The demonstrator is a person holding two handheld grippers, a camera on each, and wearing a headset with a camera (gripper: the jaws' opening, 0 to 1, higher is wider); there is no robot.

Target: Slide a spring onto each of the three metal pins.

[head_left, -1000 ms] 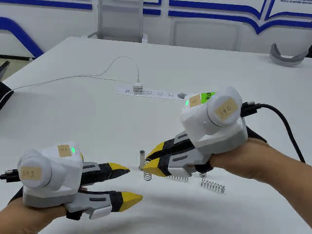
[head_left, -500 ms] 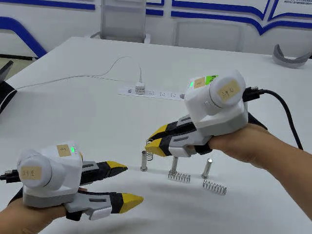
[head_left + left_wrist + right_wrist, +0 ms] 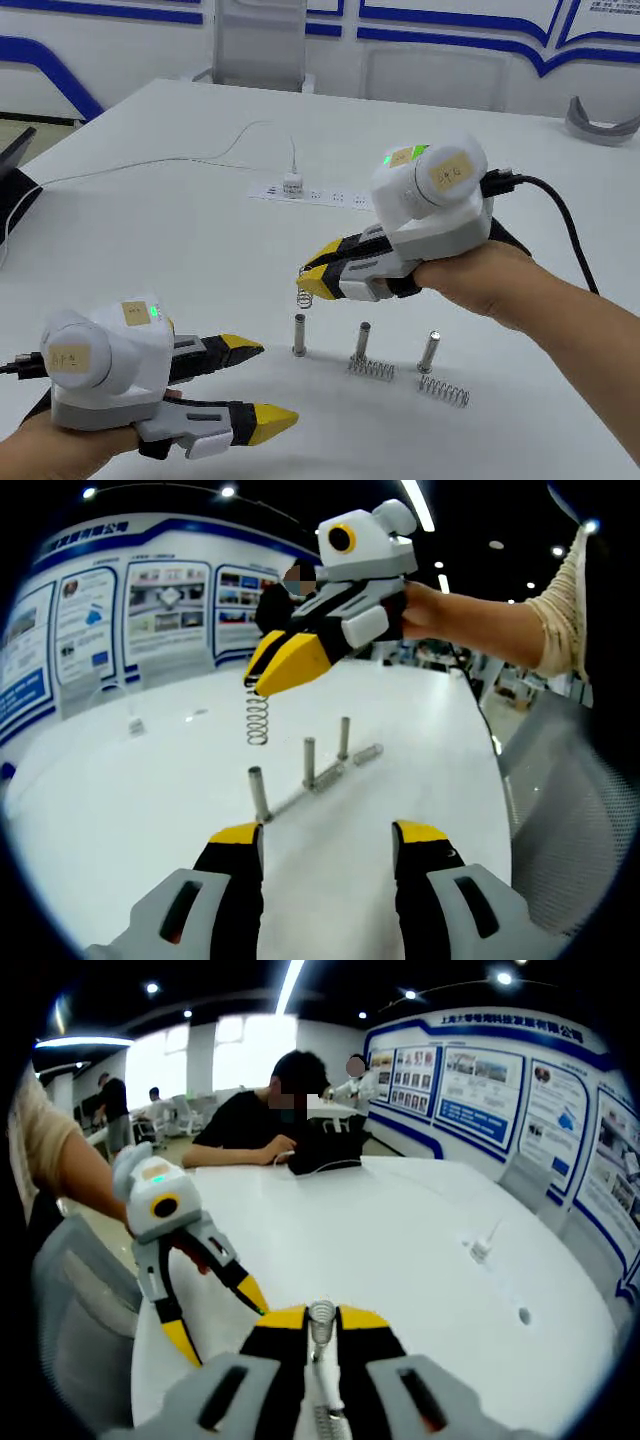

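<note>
Right claw (image 3: pixel 312 283) is clamped on the top coils of a spring (image 3: pixel 304 297), and it's up! 1 second ago that claw was low at the desk (image 3: pixel 150 230) beside the leftmost pin (image 3: pixel 299 335). Now the spring dangles from the yellow tips, almost straight above that pin and clear of it. So the pickup looks done, and the threading is not. The spring is short, bright wire with open coils, hanging near upright. All 3 pins stand bare. 2 more springs lie flat on the desk, 1 by the middle pin (image 3: pixel 362 340) and 1 by the right pin (image 3: pixel 430 350). Left claw (image 3: pixel 268 380) has its jaws apart, holds nothing, and has barely budged.
</note>
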